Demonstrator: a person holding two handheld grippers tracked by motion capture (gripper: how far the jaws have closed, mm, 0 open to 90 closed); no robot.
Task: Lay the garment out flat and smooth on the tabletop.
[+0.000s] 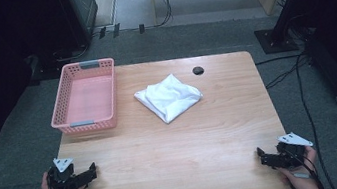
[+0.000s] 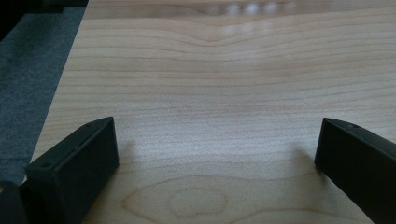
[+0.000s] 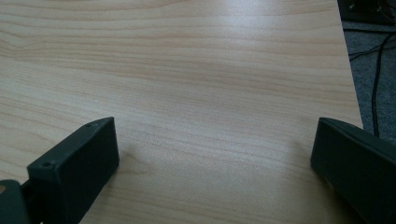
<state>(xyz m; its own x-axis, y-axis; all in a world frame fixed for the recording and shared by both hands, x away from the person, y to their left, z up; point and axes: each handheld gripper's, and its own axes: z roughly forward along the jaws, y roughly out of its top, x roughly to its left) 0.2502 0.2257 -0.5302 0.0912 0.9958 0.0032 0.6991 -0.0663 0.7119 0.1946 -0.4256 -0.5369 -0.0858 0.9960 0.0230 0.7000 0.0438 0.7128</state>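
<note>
A folded white cloth (image 1: 169,97) lies near the middle of the wooden table (image 1: 188,137), toward the back. A pink plastic basket (image 1: 85,97) stands empty at the back left. My left gripper (image 1: 91,172) rests at the table's front left corner, held in a hand, with its jaws pointing inward. In the left gripper view, the left gripper (image 2: 217,123) is open, with bare wood between the jaws. My right gripper (image 1: 262,157) sits at the front right corner, also open. In the right gripper view, the right gripper (image 3: 215,122) has bare table between its jaws.
A small black round grommet (image 1: 198,70) sits in the tabletop behind the cloth. Grey carpet surrounds the table, with cables (image 1: 301,79) on the floor to the right and dark equipment stands at the back.
</note>
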